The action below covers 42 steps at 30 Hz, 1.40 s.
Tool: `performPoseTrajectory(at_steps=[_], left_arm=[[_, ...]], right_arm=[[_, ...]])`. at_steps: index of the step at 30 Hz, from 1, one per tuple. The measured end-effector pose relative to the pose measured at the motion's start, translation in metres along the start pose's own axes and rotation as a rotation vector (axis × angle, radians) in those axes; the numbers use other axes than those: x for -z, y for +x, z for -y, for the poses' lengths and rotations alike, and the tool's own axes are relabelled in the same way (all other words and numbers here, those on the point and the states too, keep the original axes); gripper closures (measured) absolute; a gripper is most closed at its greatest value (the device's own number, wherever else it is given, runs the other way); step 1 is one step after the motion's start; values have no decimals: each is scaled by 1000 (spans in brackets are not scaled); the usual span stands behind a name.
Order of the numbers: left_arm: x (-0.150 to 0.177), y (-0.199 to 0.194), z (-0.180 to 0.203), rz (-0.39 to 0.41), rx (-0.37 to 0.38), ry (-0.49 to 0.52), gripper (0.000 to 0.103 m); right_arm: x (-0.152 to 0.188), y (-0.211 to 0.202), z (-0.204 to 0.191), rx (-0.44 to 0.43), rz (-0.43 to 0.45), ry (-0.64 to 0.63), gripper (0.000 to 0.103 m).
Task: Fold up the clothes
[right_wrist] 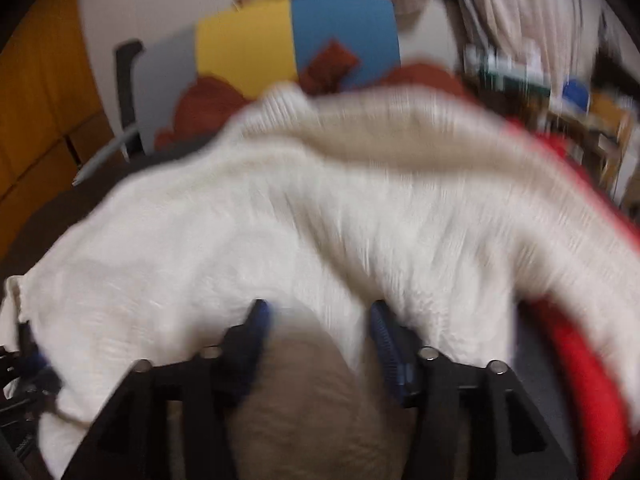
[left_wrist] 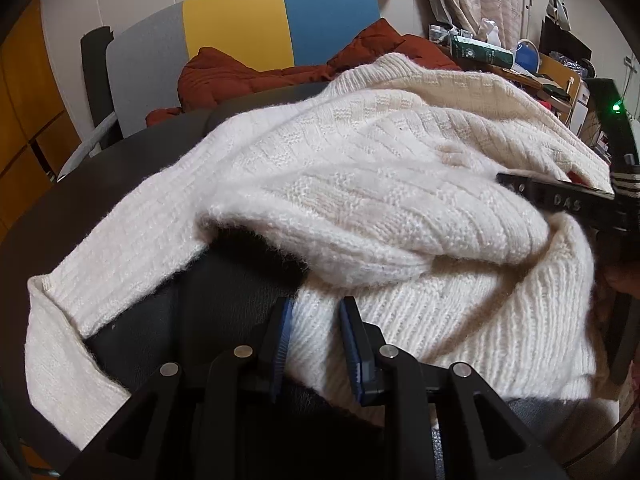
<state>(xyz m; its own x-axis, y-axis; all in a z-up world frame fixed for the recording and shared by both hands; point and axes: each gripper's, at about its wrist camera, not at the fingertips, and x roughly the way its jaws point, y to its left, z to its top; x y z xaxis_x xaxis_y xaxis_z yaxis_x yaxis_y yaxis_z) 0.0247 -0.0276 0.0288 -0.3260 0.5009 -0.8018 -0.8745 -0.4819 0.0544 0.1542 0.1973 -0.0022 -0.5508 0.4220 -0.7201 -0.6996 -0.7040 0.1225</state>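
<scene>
Lying crosswise on dark table [left_wrist: 60, 208], cream sweater [left_wrist: 360, 184], left tool [left_wrist: 316, 328] pinching its hem, right tool [right_wrist: 316, 320] released.

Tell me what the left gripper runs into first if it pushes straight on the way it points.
The left gripper already has the ribbed hem of the cream knit sweater between its fingers. Straight ahead it would likely meet the folded bulge of that same sweater, though depth is hard to judge here.

Right wrist view motion-blurred throughout
</scene>
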Motion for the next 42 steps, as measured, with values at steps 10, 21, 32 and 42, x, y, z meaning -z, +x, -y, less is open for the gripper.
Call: performPoseTrajectory(at_steps=[10, 21, 32, 42], left_arm=[[28, -27, -5, -79, 76, 17, 88], [23, -66, -79, 9, -123, -54, 83], [26, 1, -152, -116, -422, -128, 82], [9, 12, -250, -161, -542, -280, 101]], right_arm=[[11, -3, -7, -16, -2, -62, 31], [6, -1, -9, -48, 6, -58, 22], [7, -2, -13, -46, 10, -55, 21], [7, -1, -16, -43, 11, -54, 19]])
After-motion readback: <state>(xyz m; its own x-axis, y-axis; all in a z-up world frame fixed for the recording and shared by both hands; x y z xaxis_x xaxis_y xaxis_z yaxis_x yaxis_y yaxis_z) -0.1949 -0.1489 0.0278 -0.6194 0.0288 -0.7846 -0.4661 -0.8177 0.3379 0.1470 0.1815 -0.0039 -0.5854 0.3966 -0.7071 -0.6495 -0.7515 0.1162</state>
